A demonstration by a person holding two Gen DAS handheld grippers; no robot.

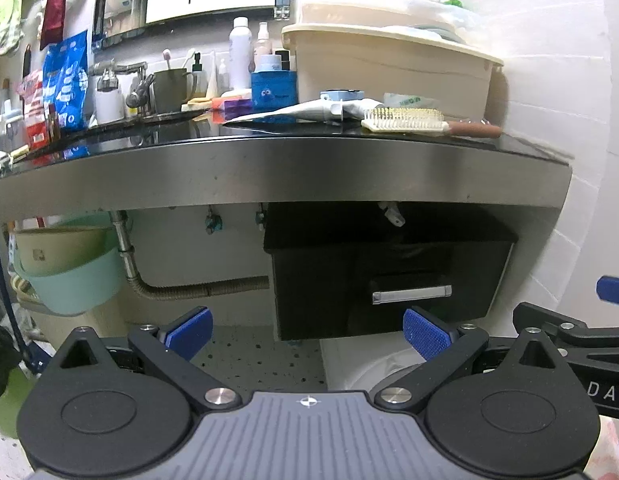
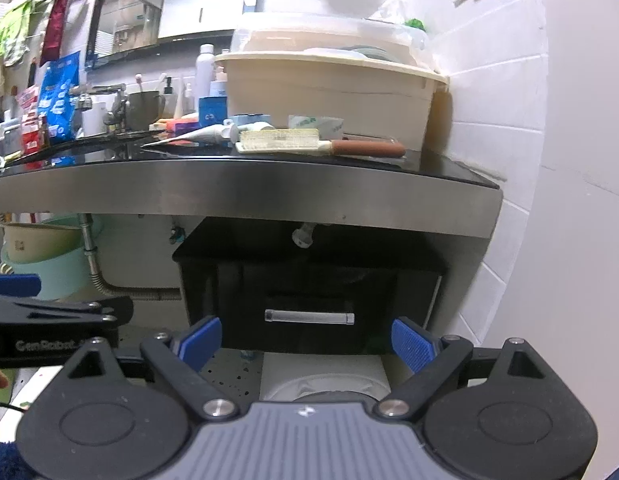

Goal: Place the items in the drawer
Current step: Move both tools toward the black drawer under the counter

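Observation:
A black drawer unit (image 1: 389, 276) (image 2: 309, 288) hangs under the counter, shut, with a silver handle (image 1: 411, 294) (image 2: 309, 316). On the counter lie a brush with a brown handle (image 1: 425, 122) (image 2: 321, 144) and a white tube (image 1: 309, 112) (image 2: 205, 134). My left gripper (image 1: 307, 334) is open and empty, low in front of the drawer. My right gripper (image 2: 307, 340) is open and empty, facing the drawer handle from a short way off. The right gripper's side shows at the right edge of the left wrist view (image 1: 569, 332).
A beige plastic tub (image 1: 389, 64) (image 2: 329, 92) stands on the counter (image 1: 269, 164) by the tiled wall. Bottles, a cup and a faucet (image 1: 129, 80) crowd the sink area on the left. Stacked basins (image 1: 69, 268) and a drain hose (image 1: 197, 288) hang under the sink.

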